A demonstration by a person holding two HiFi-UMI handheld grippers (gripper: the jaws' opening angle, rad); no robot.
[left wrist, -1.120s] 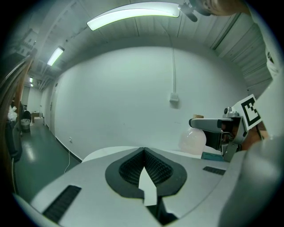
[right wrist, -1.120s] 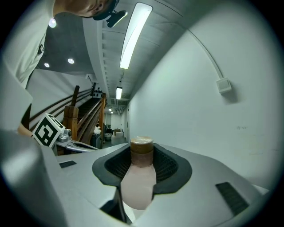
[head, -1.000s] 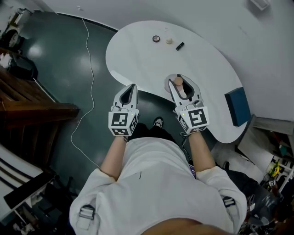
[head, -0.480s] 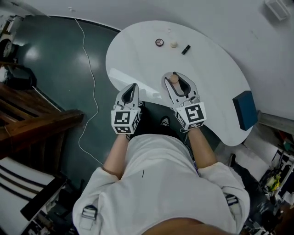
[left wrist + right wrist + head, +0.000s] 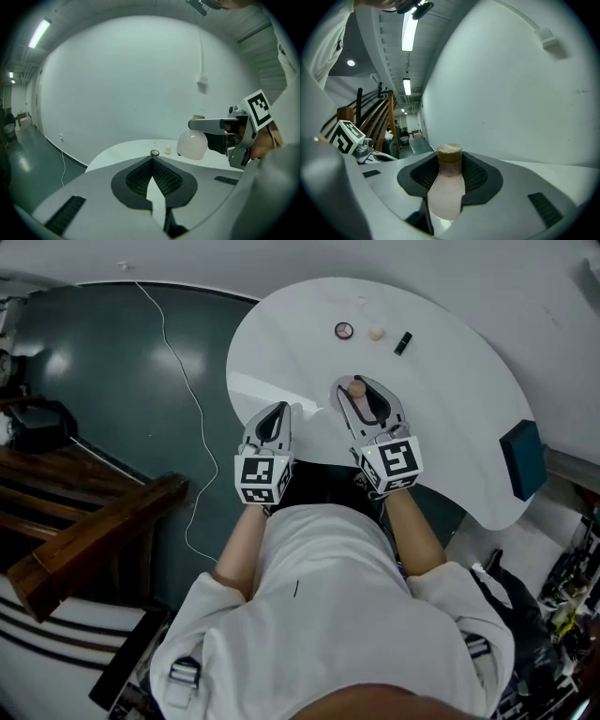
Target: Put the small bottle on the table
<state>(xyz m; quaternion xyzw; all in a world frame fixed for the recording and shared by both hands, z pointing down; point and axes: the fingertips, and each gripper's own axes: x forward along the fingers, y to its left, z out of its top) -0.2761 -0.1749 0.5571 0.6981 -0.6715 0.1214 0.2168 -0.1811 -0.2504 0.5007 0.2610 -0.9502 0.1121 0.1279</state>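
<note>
My right tool (image 5: 362, 395) grips the small bottle (image 5: 446, 187) by its pale body, jaws pressed on both sides, brown cap up, over the white table (image 5: 450, 399) near its front edge. My left tool (image 5: 276, 416) is closed and empty beside it.

A person in a pale top, with a grey handheld gripper on each side

The person wears a white short-sleeved shirt (image 5: 328, 615) with a small dark mark on its front, and a grey strap with a metal buckle (image 5: 184, 673) lies over each shoulder. The left gripper (image 5: 282, 410) and the right gripper (image 5: 360, 390) have smooth light-grey shells tapering to rounded tips, each with dark slotted strips on top. Their inner pads (image 5: 137, 178) are black and finely ribbed. At the near end of each sits a white marker cube (image 5: 260, 479) printed with black square patterns.
</note>
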